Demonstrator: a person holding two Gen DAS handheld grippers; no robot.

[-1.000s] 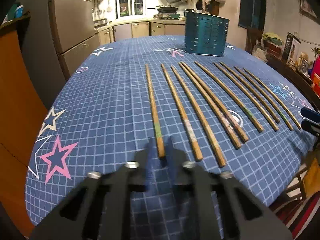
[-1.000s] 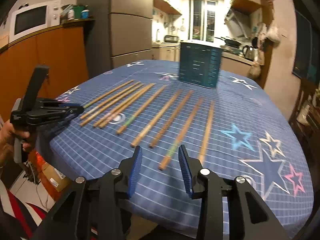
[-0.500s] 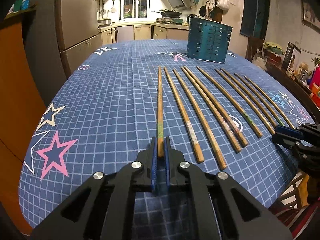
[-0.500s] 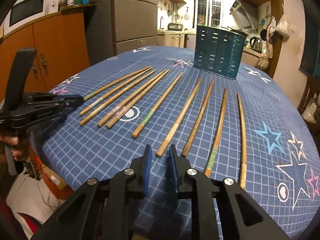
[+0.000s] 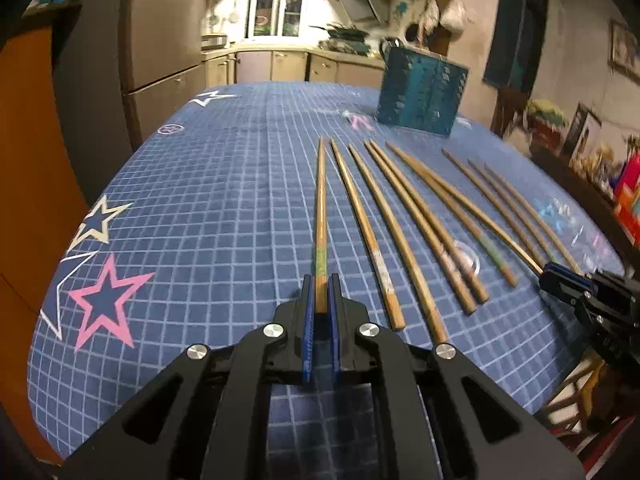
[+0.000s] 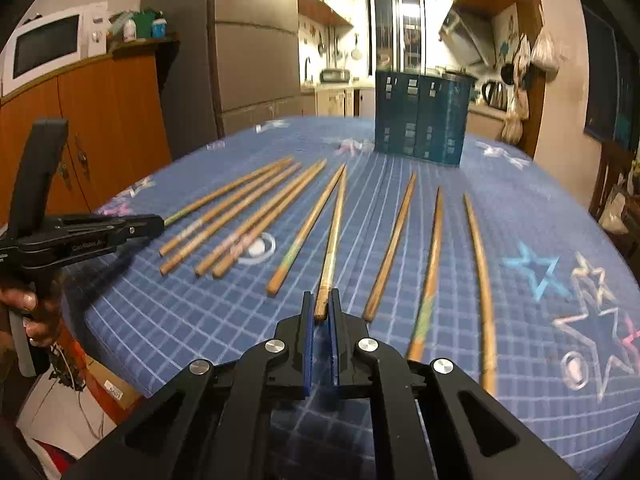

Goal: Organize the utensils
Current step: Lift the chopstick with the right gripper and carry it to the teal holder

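Several wooden chopsticks lie side by side on the blue grid tablecloth (image 5: 200, 208). My left gripper (image 5: 321, 280) is shut on the near end of the leftmost chopstick (image 5: 321, 200), which points away toward the teal utensil holder (image 5: 420, 92). My right gripper (image 6: 320, 300) is shut on the near end of a middle chopstick (image 6: 334, 232). The holder also shows in the right wrist view (image 6: 420, 116) at the far side of the table. Each gripper shows in the other's view: the right (image 5: 560, 280), the left (image 6: 156, 224).
The table's near edge drops off just under both grippers. A fridge (image 6: 256, 40) and orange cabinets (image 6: 112, 120) with a microwave (image 6: 52, 44) stand to the left. A chair (image 6: 612, 184) and a cluttered shelf (image 5: 600, 168) flank the right side.
Both grippers have closed: the left on the leftmost chopstick, swinging it straight; the right moved left and forward and shut on a middle chopstick, whose near end has shifted.
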